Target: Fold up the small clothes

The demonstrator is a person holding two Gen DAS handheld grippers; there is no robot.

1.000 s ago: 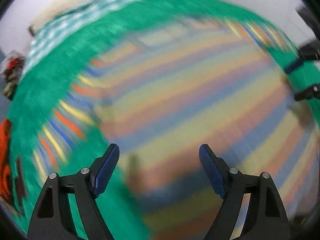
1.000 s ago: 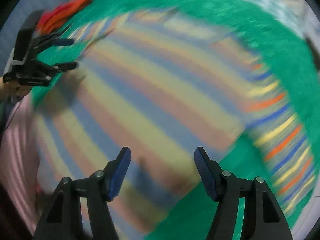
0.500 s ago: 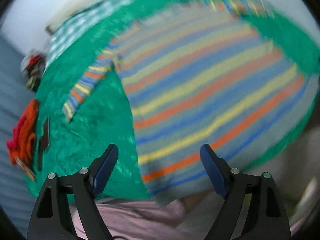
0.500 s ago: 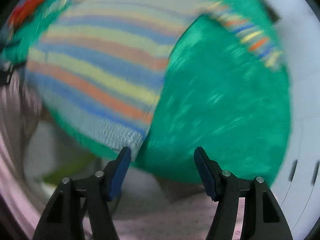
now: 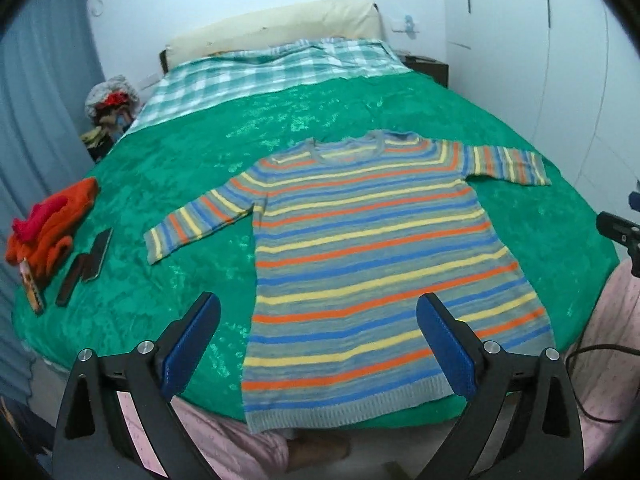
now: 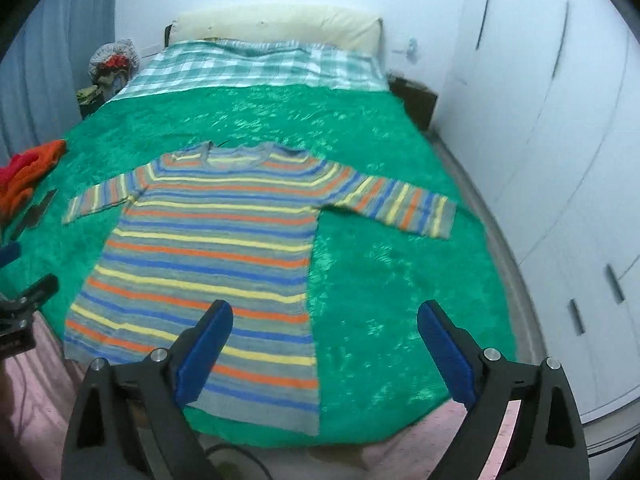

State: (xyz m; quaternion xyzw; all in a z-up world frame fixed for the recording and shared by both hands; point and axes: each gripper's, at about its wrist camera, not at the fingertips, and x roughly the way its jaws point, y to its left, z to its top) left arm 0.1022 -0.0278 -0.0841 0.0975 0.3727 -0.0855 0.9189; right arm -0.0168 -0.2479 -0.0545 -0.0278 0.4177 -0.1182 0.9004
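Striped sweater point(image 5: 372, 264) lies flat on the green blanket point(image 5: 192, 184) of the bed, sleeves spread, hem at the near edge. Left gripper point(image 5: 316, 344) and right gripper point(image 6: 324, 344) hover above it — jaws wide, just been opening, nothing between them. Orange garment point(image 5: 52, 224), probably knitwear, lies at the far left.

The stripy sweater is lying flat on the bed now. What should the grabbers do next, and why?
Probably bring the right gripper down to the right sleeve and fold it across the body. The striped sweater lies spread flat on the green blanket, both sleeves out, and both grippers, the left gripper too, are open and empty.
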